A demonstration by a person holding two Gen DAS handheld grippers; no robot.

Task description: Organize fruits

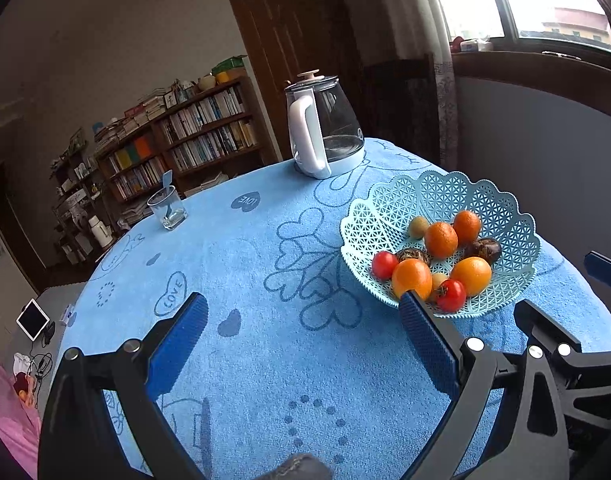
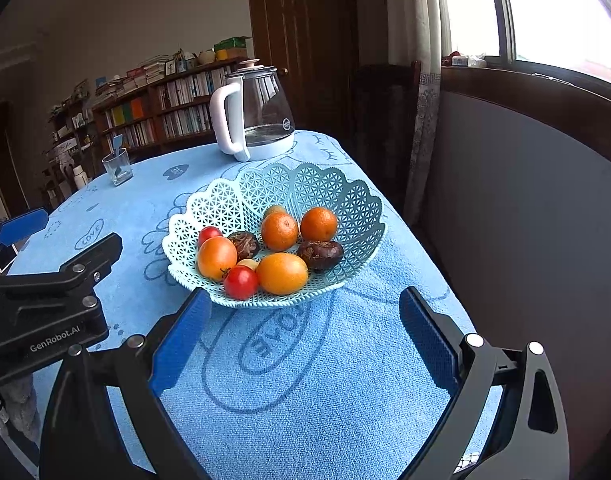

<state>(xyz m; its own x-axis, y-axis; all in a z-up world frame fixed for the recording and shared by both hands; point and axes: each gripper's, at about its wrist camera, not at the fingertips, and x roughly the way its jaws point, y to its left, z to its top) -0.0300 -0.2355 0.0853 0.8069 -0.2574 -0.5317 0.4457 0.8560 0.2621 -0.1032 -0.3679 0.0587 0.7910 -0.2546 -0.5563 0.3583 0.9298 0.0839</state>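
Kettle (image 2: 254,110) and glass (image 2: 117,167) behind fruit basket (image 2: 345,200)

A pale fruit (image 2: 248,263) lies mostly hidden behind the red tomato (image 2: 240,282).

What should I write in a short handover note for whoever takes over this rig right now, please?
Left gripper: open, empty, above the blue tablecloth.
Right gripper: open, empty, just in front of the basket.
Fruit: four oranges, two cherry tomatoes, two dark brown fruits and two small pale ones all lie in the light-blue lattice basket.
Also on the table: glass kettle and drinking glass, both apart from the basket.
Done: no loose fruit visible on the cloth.
Left: any sorting within the basket; nothing is gripped yet.
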